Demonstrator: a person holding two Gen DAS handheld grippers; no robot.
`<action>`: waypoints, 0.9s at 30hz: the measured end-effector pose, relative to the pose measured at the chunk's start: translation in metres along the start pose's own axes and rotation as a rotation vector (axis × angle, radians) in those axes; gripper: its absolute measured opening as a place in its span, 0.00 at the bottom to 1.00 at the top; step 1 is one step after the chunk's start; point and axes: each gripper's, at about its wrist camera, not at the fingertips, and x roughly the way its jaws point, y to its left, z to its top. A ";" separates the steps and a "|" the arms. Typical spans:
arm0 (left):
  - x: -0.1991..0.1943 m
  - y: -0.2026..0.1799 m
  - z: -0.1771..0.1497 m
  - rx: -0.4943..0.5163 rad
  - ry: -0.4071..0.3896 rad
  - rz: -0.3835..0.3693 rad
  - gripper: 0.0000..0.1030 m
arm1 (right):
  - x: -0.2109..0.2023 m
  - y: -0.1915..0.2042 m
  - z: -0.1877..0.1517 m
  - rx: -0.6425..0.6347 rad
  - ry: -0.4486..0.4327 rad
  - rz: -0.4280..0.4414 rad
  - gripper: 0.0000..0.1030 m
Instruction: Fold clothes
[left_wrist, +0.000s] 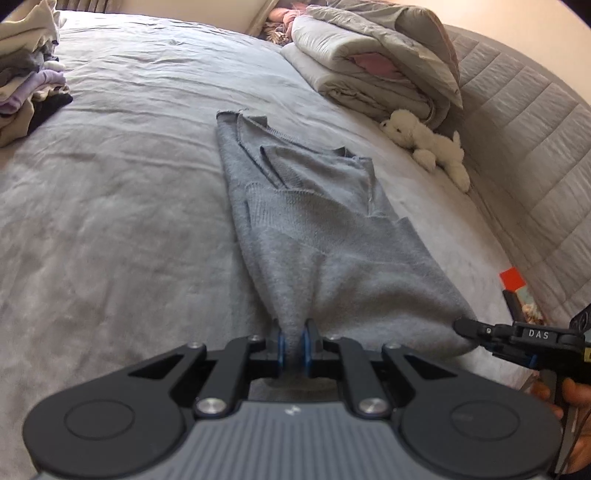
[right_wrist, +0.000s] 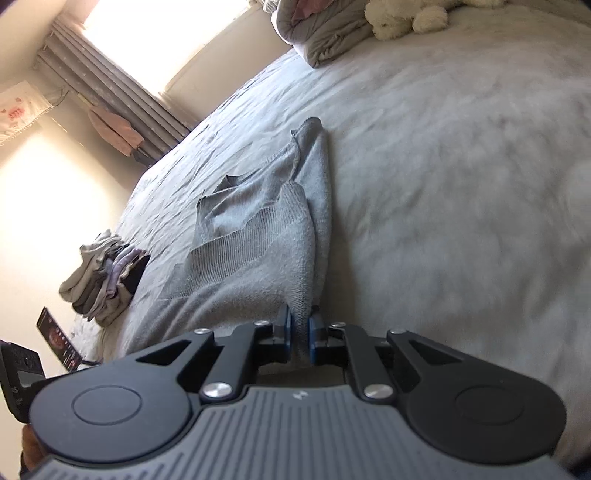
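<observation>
The grey sweater (left_wrist: 314, 221) lies partly folded lengthwise on the grey bedsheet (left_wrist: 129, 203), running from the centre of the left wrist view down to 6 o'clock, with its near edge lifted. The left gripper (left_wrist: 293, 347) is clamped on a bunch of that near edge, the knit pinched between its blue pads. At 4 o'clock in the same view the right gripper (left_wrist: 465, 330) bites the sweater's other near corner; its own camera shows its jaws closed on the fabric (right_wrist: 300, 332). A stack of folded clothes (left_wrist: 26, 70) sits at 10 o'clock, well apart from the sweater. Folded duvets (left_wrist: 376, 62) are at 1 o'clock, and a white plush toy (left_wrist: 428, 144) lies just beside them, near the padded headboard (left_wrist: 524, 129).
</observation>
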 end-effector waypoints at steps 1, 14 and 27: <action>0.003 0.001 -0.001 0.001 0.006 0.007 0.10 | 0.002 0.000 -0.002 0.000 0.009 -0.008 0.10; 0.004 0.009 -0.006 -0.027 0.023 0.005 0.10 | 0.010 0.004 -0.006 -0.026 0.029 -0.030 0.12; 0.012 0.013 -0.005 -0.016 0.030 0.000 0.11 | 0.012 0.001 -0.007 -0.015 0.036 -0.065 0.11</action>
